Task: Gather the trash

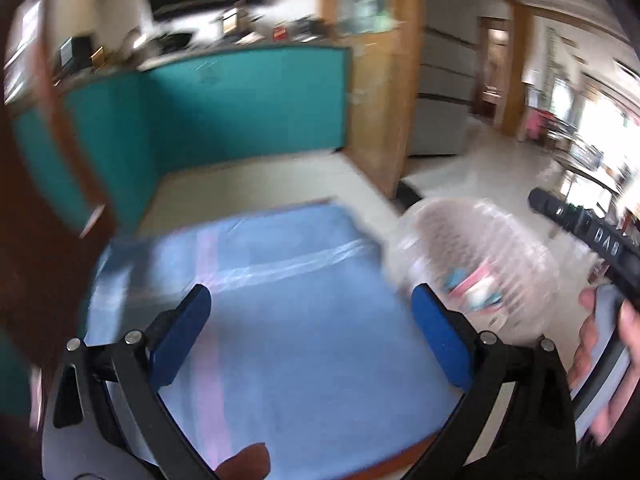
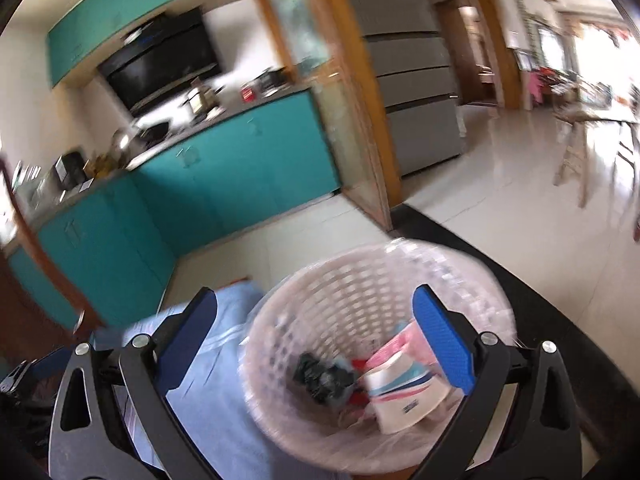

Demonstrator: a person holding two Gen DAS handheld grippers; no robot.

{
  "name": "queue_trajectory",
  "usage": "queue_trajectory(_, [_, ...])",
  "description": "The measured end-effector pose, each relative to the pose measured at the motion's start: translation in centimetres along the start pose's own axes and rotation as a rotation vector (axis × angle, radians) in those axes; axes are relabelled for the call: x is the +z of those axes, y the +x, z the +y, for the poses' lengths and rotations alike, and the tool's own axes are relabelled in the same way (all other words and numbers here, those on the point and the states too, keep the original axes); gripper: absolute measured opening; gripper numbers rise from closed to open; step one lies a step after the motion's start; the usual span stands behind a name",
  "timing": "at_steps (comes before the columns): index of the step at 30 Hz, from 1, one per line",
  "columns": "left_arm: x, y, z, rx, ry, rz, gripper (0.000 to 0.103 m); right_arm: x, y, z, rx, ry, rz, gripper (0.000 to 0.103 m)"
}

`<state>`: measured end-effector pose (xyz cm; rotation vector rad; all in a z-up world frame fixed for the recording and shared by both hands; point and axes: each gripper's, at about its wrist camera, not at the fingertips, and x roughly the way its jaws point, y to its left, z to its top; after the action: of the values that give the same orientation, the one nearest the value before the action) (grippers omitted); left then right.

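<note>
Left tool [image 1: 308, 332]: released, jaws at full spread, nothing between the pads. It points down over the blue cloth [image 1: 280, 280] covering the surface [image 1: 400, 462], whose brown edge shows just below the tool. No loose trash is visible on the cloth ahead of it, though motion blur makes small scraps hard to rule out.

Basket [image 1: 472, 264]: a pale pink lattice wastebasket standing just right of the left tool's right pad, at the cloth's right edge.

Right tool [image 2: 316, 340]: released, jaws wide. It looks down into the basket [image 2: 320, 304]; its right pad sits over the basket's opening, its left pad over the cloth beside the rim. No contact with the rim can be confirmed.

Contents: a white carton with pink and blue stripes [image 2: 404, 388] lies directly ahead of the right pad, and dark crumpled wrappers [image 2: 324, 376] lie between the pads, at the bottom.

Assessment: the collected trash is in the basket and both tools are free. To proceed well, steady both tools first, search the cloth for remaining pieces, and keep the pads clear of the light basket, which would likely tip if nudged.
</note>
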<state>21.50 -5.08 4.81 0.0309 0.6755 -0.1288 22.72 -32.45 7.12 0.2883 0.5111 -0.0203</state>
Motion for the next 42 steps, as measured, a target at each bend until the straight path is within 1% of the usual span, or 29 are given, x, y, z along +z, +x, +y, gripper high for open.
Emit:
queue_trajectory(2, [-1.7, -1.2, 2.3, 0.031, -0.049, -0.006, 0.1, -0.9, 0.0, 2.6, 0.029, -0.072, 0.018, 0.097])
queue_trajectory(4, [-3.5, -2.3, 4.6, 0.111, -0.082, -0.031, 0.1, -2.1, -0.2, 5.6, 0.059, -0.145, 0.033, 0.097])
queue_trajectory(6, [-4.5, -3.0, 5.7, 0.174, -0.095, -0.042, 0.1, -3.1, -0.3, 7.7, 0.08, -0.191, 0.044, 0.1])
queue_trajectory(7, [-4.8, -3.4, 6.1, 0.191, -0.096, -0.051, 0.1, -3.7, -0.3, 8.7, 0.094, -0.211, 0.055, 0.1])
queue_trajectory(9, [-4.5, -4.1, 6.6, 0.188, -0.097, -0.079, 0.1, -4.4, -0.1, 10.1, 0.109, -0.24, 0.075, 0.1])
queue_trajectory(10, [-4.4, -4.4, 6.8, 0.195, -0.101, -0.096, 0.1, -4.9, 0.1, 10.9, 0.109, -0.259, 0.084, 0.1])
queue_trajectory(12, [-4.2, -4.5, 7.1, 0.215, -0.121, -0.105, 0.1, -5.6, 0.2, 11.8, 0.109, -0.284, 0.094, 0.1])
queue_trajectory(13, [-4.1, -4.4, 7.5, 0.218, -0.136, -0.1, 0.1, -5.6, 0.3, 12.1, 0.108, -0.292, 0.097, 0.1])
queue_trajectory(16, [-4.0, -4.1, 7.8, 0.191, -0.162, -0.081, 0.1, -6.3, 0.5, 12.7, 0.098, -0.31, 0.1, 0.1])
queue_trajectory(23, [-4.3, -4.0, 7.8, 0.169, -0.173, -0.076, 0.1, -7.1, 0.9, 13.5, 0.084, -0.351, 0.123, 0.1])
queue_trajectory(28, [-4.3, -3.8, 7.2, 0.163, -0.169, -0.066, 0.1, -7.3, 0.8, 13.6, 0.082, -0.354, 0.118, 0.1])
queue_trajectory(42, [-4.5, -3.4, 7.1, 0.158, -0.175, -0.06, 0.1, -7.1, 0.9, 13.0, 0.074, -0.332, 0.126, 0.1])
